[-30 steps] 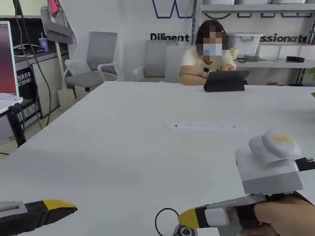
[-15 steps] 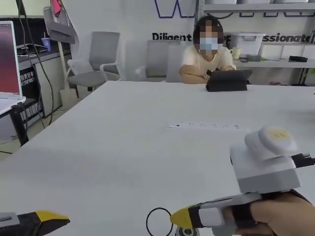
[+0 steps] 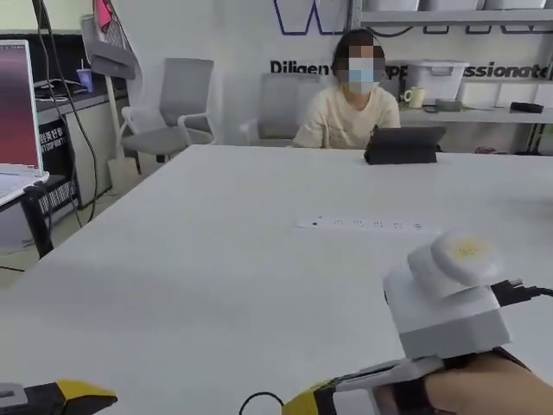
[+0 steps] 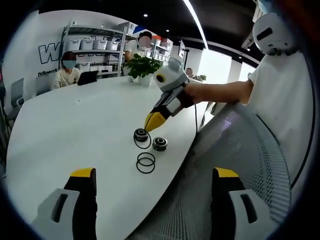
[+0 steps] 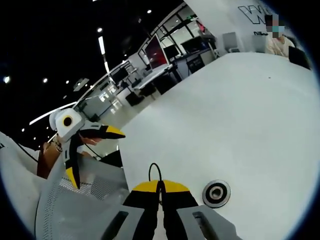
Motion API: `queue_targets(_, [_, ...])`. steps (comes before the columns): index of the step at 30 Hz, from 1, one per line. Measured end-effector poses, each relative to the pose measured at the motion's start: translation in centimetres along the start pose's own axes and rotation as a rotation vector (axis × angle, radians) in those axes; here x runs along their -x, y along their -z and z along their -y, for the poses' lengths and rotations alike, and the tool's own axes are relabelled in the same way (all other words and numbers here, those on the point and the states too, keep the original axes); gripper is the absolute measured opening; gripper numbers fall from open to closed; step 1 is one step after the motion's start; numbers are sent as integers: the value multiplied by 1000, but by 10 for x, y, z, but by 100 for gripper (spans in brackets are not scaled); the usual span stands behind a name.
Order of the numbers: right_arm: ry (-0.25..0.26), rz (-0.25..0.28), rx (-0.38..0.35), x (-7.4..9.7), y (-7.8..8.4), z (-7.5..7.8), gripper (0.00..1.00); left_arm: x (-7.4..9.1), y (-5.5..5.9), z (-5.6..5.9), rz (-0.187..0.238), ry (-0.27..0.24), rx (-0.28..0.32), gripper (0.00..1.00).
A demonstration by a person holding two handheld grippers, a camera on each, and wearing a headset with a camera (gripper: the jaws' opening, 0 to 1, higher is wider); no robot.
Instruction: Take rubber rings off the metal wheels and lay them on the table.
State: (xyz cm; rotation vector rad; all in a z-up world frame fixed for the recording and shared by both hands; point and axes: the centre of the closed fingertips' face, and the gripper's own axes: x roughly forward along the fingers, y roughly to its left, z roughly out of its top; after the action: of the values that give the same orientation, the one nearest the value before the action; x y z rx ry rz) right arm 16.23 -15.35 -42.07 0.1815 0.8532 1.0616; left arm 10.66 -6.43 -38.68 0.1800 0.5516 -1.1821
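Lower in the head view than a second ago, the right gripper (image 3: 300, 401), down at the bottom edge now, with the whole backdrop shifted as well, so a camera swing at least in part. Off the bottom with it, the wheel seen there before, leaving just an arc of black ring (image 3: 259, 397) at bottom centre. Over to the right gripper view: jaws pressed tight together at bottom centre, pinching that thin ring, its loop standing up out of the tips. Just right of the tips, a wheel (image 5: 216, 193) lying flat on the white table (image 5: 240, 110). On to the left gripper view: left gripper (image 4: 155, 200) wide open, jaws at bottom left and bottom right, nothing between them. Centre frame there, the right gripper's yellow tip down at a second wheel (image 4: 141, 134), ring curling beside and below it, the other wheel just to its right. Lower in the frame, two loose rings (image 4: 145, 162) overlapping, flat on the table near its edge. Bottom left of the head view, the left gripper's yellow tip, well apart from the right.
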Motion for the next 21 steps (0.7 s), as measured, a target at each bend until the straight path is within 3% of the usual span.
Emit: queue_targets(21, [-4,-191,64,-19,45,-3,0,0,-1,1,1,-2,2,95])
